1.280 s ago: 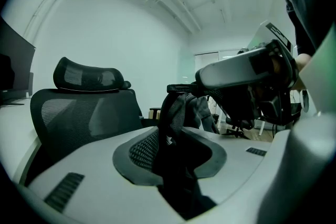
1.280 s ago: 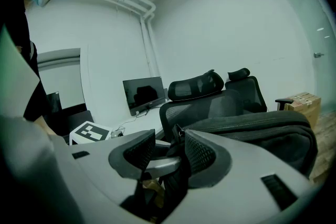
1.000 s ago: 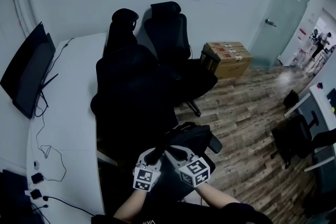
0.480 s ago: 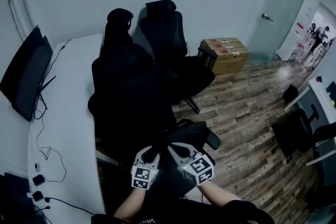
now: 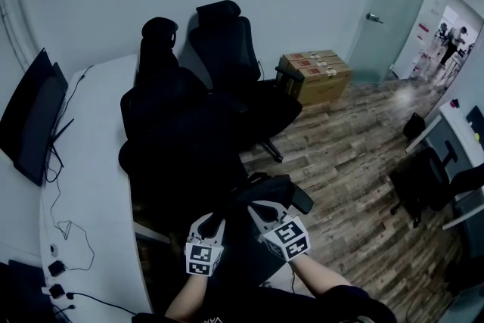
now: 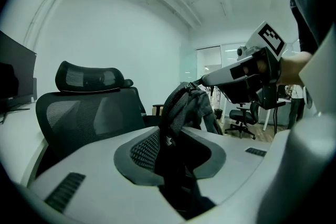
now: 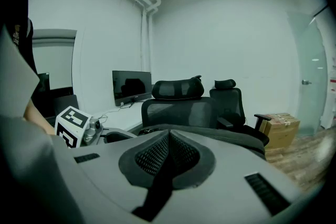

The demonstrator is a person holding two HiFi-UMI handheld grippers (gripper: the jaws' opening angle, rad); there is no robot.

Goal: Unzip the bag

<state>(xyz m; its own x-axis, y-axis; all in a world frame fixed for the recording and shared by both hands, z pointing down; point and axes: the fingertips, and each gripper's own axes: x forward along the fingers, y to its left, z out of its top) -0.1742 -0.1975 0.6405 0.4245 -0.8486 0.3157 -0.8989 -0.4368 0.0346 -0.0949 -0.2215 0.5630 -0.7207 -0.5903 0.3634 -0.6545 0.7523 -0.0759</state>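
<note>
A black bag (image 5: 266,191) rests on a dark chair right in front of me. In the left gripper view its top (image 6: 184,105) rises between the jaws, and my left gripper (image 6: 170,139) is shut on the black fabric. My right gripper (image 6: 206,80) reaches in from the right. Its tip is pinched on a small piece at the bag's top seam, which I take for the zipper pull. In the right gripper view its pads (image 7: 181,147) meet tightly. In the head view the left gripper (image 5: 214,222) and right gripper (image 5: 257,208) stand close together at the bag.
Two black office chairs (image 5: 227,49) stand behind the bag, beside a white desk (image 5: 98,155) with a monitor (image 5: 30,117) and cables. Cardboard boxes (image 5: 314,72) sit by a glass door (image 5: 382,11). More chairs (image 5: 423,185) stand on the wood floor at the right.
The head view has drifted, so the room sits further left and higher. Both grippers stay at the bag, the right one slightly higher than before.
</note>
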